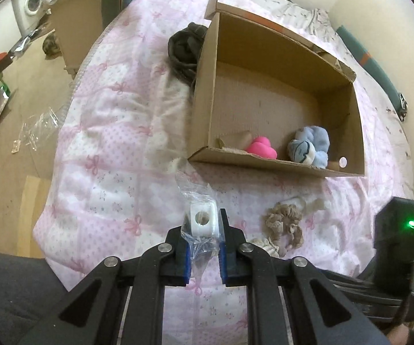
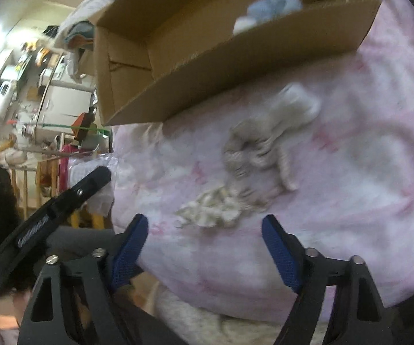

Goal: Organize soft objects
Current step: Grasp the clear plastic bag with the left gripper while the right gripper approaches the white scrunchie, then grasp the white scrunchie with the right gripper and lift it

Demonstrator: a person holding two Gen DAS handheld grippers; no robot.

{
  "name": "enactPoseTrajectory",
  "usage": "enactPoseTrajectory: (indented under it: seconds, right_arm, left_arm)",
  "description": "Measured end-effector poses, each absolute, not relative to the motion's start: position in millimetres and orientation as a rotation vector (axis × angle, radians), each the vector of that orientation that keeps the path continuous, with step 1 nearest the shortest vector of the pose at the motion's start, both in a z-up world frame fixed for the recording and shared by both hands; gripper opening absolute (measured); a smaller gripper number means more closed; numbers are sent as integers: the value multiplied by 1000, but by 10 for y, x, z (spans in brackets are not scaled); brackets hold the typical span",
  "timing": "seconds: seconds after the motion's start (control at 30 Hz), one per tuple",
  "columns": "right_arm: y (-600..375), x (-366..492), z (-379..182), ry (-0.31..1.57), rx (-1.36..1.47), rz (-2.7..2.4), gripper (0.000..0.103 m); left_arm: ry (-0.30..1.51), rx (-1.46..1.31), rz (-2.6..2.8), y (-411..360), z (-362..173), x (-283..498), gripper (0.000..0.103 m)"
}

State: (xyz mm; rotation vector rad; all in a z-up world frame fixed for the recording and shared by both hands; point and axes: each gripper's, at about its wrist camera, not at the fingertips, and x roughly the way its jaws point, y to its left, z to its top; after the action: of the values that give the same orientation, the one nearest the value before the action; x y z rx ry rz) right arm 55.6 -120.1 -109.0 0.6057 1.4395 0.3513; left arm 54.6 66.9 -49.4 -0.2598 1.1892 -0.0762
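Note:
An open cardboard box lies on a pink quilt. Inside it are a pink soft toy and a blue and white plush bundle. My left gripper is shut on a clear plastic bag with a white foam block in it, held above the quilt. Beige scrunchies lie on the quilt to its right. In the right wrist view my right gripper is open and empty just short of the scrunchies and a cream scrunchie. The box is beyond them.
A dark bundle of cloth lies against the box's left wall. The bed edge drops to a wooden floor on the left, with plastic wrap and clutter there. A washing machine stands far left.

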Motion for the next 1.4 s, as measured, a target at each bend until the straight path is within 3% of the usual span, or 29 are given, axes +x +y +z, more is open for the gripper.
enactPoseTrajectory:
  seconds: [0.07, 0.33, 0.43, 0.47, 0.5, 0.6, 1.2, 1.4]
  right_arm:
    - [-1080, 604, -1165, 1463, 611, 335, 73]
    - [-759, 698, -1431, 1512, 420, 254, 70]
    - [-745, 720, -1448, 1489, 386, 244, 50]
    - [-760, 720, -1452, 1485, 381, 244, 35]
    - [-788, 710, -1474, 1486, 376, 245, 27]
    - [-822, 687, -1463, 1486, 383, 282, 11]
    - [-1255, 304, -605, 1207, 244, 422, 2]
    - [-1366, 305, -732, 1232, 285, 380, 2]
  left_arm:
    - [1184, -257, -83, 623, -492, 543, 13]
    - [1174, -272, -85, 566, -506, 579, 13]
    - [1176, -276, -74, 583, -518, 594, 13]
    - [1178, -275, -72, 585, -524, 595, 13]
    - [1180, -274, -70, 586, -529, 597, 13]
    - [1183, -271, -66, 583, -546, 599, 13]
    - [1176, -229, -63, 502, -580, 561, 13]
    - [1193, -208, -50, 481, -639, 569, 13]
